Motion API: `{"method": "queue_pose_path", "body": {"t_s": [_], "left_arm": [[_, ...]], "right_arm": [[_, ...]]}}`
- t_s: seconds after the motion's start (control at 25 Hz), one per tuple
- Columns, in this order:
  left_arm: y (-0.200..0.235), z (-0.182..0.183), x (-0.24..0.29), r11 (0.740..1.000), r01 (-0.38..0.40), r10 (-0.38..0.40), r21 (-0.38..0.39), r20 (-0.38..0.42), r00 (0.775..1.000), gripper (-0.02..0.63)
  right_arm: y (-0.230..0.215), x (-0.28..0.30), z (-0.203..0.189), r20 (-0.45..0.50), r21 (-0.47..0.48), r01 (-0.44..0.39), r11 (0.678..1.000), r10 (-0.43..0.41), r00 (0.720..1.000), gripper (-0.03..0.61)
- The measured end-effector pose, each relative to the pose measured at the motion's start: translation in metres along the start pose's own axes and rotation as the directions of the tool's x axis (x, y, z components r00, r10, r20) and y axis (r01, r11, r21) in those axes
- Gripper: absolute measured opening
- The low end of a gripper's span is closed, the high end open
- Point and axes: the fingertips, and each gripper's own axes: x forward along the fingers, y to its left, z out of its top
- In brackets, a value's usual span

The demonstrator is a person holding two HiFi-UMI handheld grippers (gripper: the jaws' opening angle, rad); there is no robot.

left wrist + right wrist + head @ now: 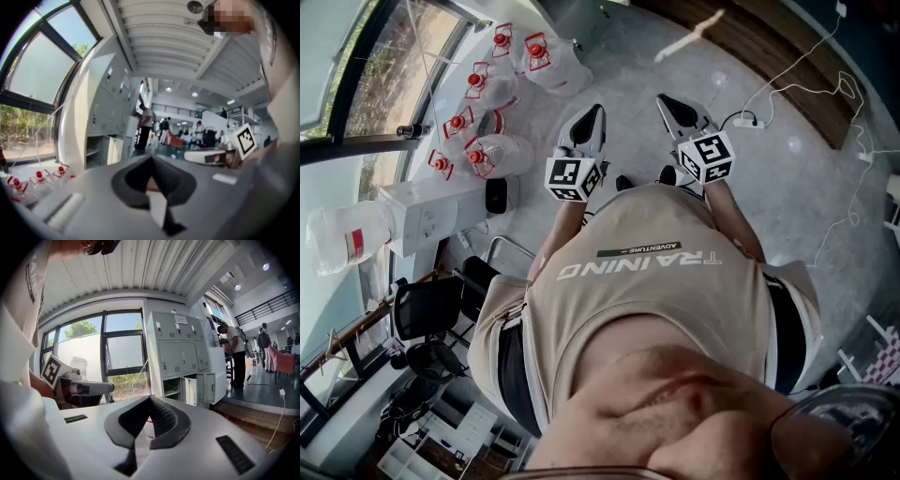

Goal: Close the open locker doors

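Locker doors (199, 389): hanging open on btm row, well apart from both tools. Not closed yet; whole job left. Left gripper (592, 120) & right gripper (675, 110): jaws together, empty.

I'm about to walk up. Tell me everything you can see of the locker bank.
The locker bank is pale grey-green and looks like metal. It stands upright just right of the window. The doors in its upper two rows are shut, each with a small handle and vent slots. In the bottom row, two doors hang open, and an open compartment beside them shows a shelf. Nothing visibly touches it.
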Motion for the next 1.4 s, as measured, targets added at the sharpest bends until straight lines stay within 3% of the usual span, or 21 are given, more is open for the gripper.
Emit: {"method": "queue_pose_path", "body": {"t_s": [0.52, 0.72, 1.04, 1.4], "left_arm": [[-0.01, 0.002, 0.004, 1.0, 0.004, -0.004, 0.008, -0.006, 1.0, 0.0], [-0.012, 0.0, 0.004, 1.0, -0.013, 0.013, 0.01, -0.018, 1.0, 0.0], [-0.018, -0.002, 0.027, 0.999, -0.031, 0.031, 0.011, -0.029, 0.999, 0.0], [-0.017, -0.007, 0.068, 0.994, -0.11, 0.11, 0.008, -0.03, 0.993, 0.0]], "right_arm": [[-0.002, -0.005, 0.001, -0.013, -0.013, -0.032, 0.999, 0.031, 0.999, 0.014], [-0.011, -0.006, -0.001, -0.01, 0.005, -0.006, 1.0, 0.006, 1.0, 0.014], [-0.039, -0.013, -0.01, -0.036, 0.017, 0.002, 1.0, -0.001, 0.999, 0.014], [-0.092, 0.001, -0.018, -0.062, -0.018, -0.041, 0.999, 0.04, 0.997, 0.014]]}}
